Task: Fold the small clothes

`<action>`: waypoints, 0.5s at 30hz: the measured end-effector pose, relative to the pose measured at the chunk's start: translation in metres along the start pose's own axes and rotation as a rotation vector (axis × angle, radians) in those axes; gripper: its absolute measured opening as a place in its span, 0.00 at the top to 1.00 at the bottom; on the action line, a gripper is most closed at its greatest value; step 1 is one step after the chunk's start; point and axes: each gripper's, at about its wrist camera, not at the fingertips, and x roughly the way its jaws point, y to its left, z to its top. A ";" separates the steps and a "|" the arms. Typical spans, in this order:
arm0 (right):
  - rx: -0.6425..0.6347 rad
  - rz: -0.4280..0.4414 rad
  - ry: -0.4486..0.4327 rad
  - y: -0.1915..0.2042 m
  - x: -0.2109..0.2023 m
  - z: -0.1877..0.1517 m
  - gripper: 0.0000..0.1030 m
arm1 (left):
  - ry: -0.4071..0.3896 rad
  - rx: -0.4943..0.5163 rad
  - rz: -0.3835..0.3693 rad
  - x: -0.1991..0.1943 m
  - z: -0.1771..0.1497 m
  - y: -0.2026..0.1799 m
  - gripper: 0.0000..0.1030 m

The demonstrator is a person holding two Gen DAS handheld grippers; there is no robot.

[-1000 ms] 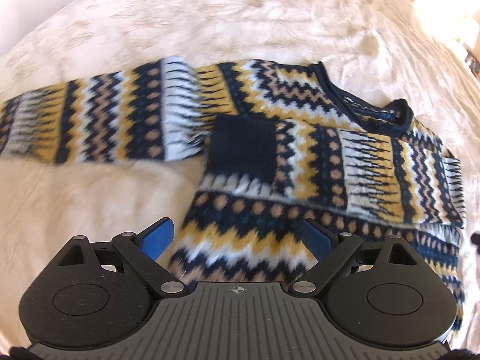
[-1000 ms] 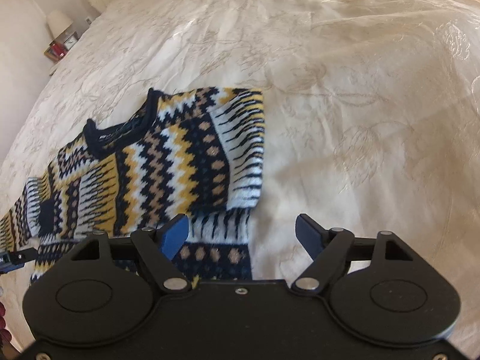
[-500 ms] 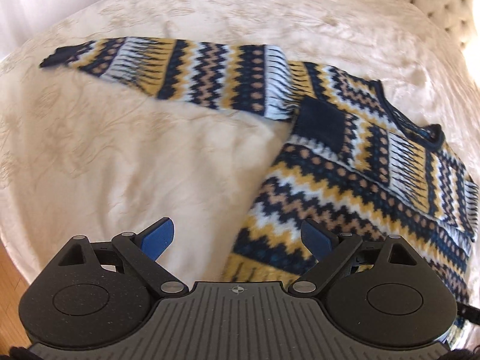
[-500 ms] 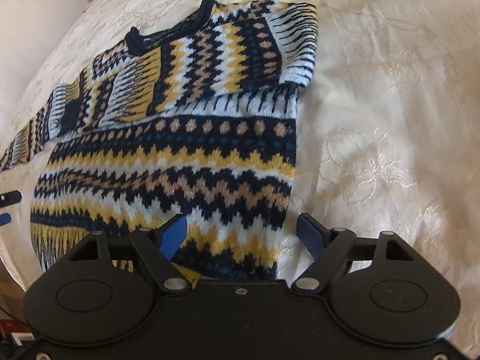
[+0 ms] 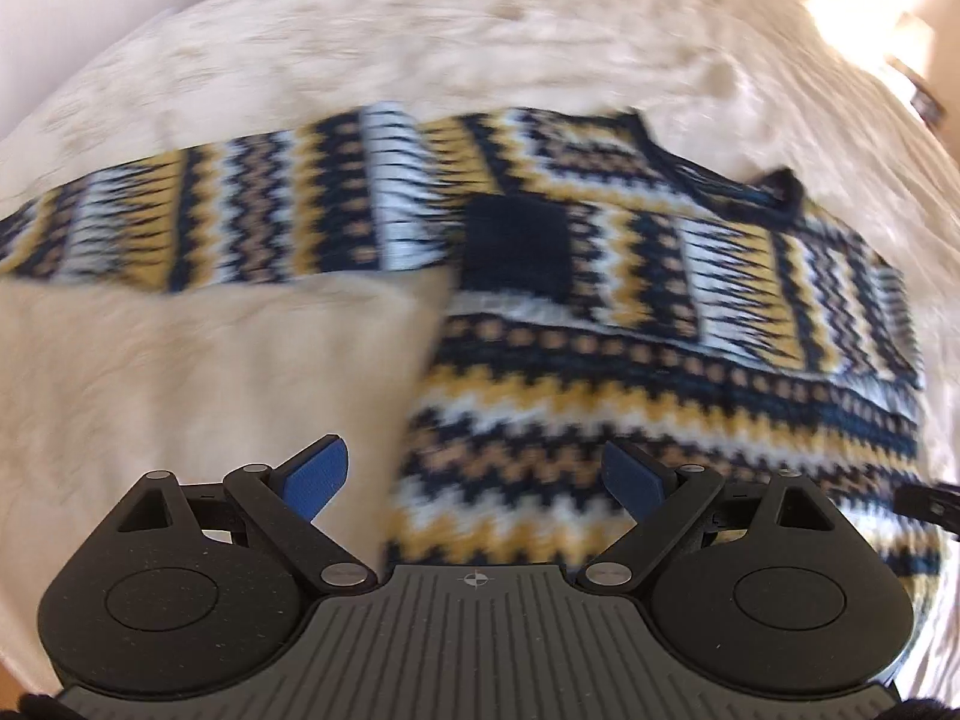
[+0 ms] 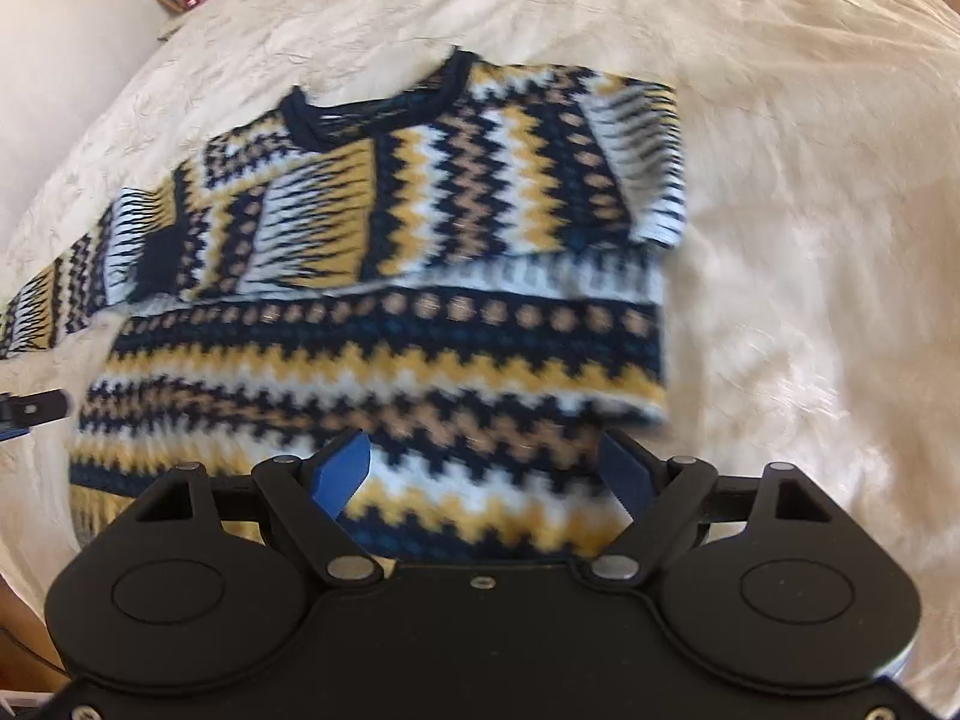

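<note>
The sweater (image 5: 630, 324) lies flat on the bed (image 5: 180, 372), neck away from the person. One sleeve is already folded across the chest, its dark cuff (image 5: 516, 252) resting near the middle of the body. The other sleeve (image 5: 198, 222) is not yet folded and stretches straight out over the cover to the left in the left wrist view.

The left gripper (image 5: 474, 471) hovers over the sweater's left side edge near the hem, fingers wide and holding nothing. The right gripper (image 6: 480, 468) hangs over the hem (image 6: 420, 516) on the right half, also spread wide and empty. Both views are blurred.

The step in hand looks like folding in the outstretched sleeve. To do it well, the left gripper should probably travel out along that sleeve and pinch it near the cuff, taking both layers of knit in a shallow bite so the cover beneath is not caught. It would then lift only enough to clear the body and lay the sleeve across the chest, level with the first one. The knit is thick and soft, so it likely sags and drags; the right gripper could press on the shoulder (image 6: 240, 180) to keep the body from sliding. Smoothing the sleeve flat before letting go should help later folds stay square.
</note>
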 end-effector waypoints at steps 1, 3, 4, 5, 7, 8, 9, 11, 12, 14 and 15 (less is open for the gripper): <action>-0.011 0.002 0.000 0.008 0.003 0.001 0.18 | 0.007 0.029 -0.015 0.004 0.002 -0.009 0.10; -0.029 0.009 -0.002 0.025 0.011 0.005 0.18 | 0.012 0.073 -0.041 0.010 0.003 -0.021 0.10; -0.033 0.010 0.000 0.034 0.016 0.005 0.18 | 0.009 0.079 -0.057 0.011 0.003 -0.023 0.10; -0.037 0.010 0.008 0.041 0.022 0.005 0.18 | 0.009 0.078 -0.066 0.011 0.002 -0.023 0.10; -0.055 -0.003 0.045 0.055 0.037 0.001 0.17 | 0.015 0.064 -0.071 0.013 0.002 -0.013 0.10; -0.073 -0.022 0.071 0.061 0.045 -0.002 0.17 | 0.018 0.050 -0.066 0.013 0.003 -0.005 0.10; -0.093 -0.046 0.100 0.066 0.054 -0.006 0.15 | 0.021 0.032 -0.057 0.014 0.004 0.005 0.10; -0.131 -0.085 0.136 0.075 0.064 -0.015 0.14 | 0.025 -0.022 -0.034 0.014 0.007 0.033 0.10; -0.144 -0.097 0.136 0.077 0.066 -0.019 0.11 | 0.025 -0.056 -0.020 0.014 0.008 0.049 0.10; -0.150 -0.111 0.137 0.081 0.066 -0.021 0.10 | 0.020 -0.132 0.015 0.013 0.012 0.084 0.10; -0.143 -0.115 0.141 0.081 0.066 -0.020 0.10 | 0.014 -0.171 0.032 0.013 0.014 0.102 0.10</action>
